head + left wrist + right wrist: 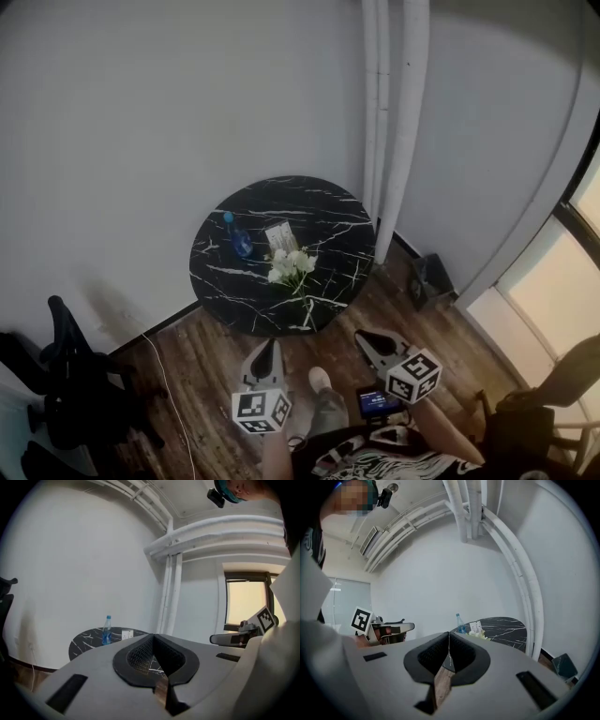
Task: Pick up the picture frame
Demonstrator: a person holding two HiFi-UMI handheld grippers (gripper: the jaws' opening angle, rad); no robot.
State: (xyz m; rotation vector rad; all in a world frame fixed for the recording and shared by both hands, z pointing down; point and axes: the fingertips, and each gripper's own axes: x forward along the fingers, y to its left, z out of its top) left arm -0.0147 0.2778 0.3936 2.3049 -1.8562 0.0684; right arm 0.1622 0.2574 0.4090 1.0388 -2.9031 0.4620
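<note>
Your left gripper (269,349) and right gripper (367,337) both hover over the wooden floor (202,361), short of the round black marble table (333,220) and well apart from it. Each gripper's own view shows its jaws pressed together with nothing between them, which suits an approach with no load yet.

The picture frame (280,236) is a small white one standing upright on the table, ahead of both grippers. It sits a little left of where your left jaws point and a little right of where your right jaws point, so either gripper could serve. A blue water bottle (234,234) stands near it on your left gripper's side. A bunch of white flowers (292,265) lies on the near side of the frame, between it and your tips; a low, straight reach would likely brush the flowers, so I judge a path over them safer.

You will need to spread the chosen jaws before they meet the frame's edge; being upright, it may tip if nudged.
</note>
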